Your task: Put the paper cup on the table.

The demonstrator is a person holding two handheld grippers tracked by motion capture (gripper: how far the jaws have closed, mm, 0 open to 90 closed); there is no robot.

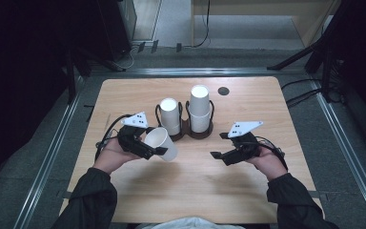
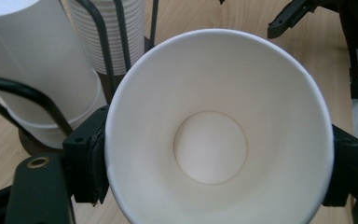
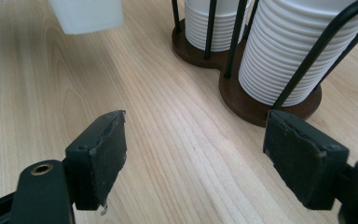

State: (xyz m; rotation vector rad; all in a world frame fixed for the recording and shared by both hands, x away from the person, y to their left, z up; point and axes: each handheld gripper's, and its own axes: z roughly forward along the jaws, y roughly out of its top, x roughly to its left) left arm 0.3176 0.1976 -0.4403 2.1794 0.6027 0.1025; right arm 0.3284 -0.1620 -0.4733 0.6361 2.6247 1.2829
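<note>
My left gripper [image 1: 153, 149] clamps a white paper cup [image 2: 214, 135] between its jaws, mouth toward me; my right gripper [image 3: 196, 158] gapes wide, empty, above bare tabletop [image 3: 168, 140].

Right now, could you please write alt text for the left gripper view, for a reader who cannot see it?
A white paper cup, its open mouth facing the camera, is clamped at its sides between the left gripper's two black jaws. Behind it, upper left, stacks of white cups stand in a black wire holder on the wooden table.
</note>
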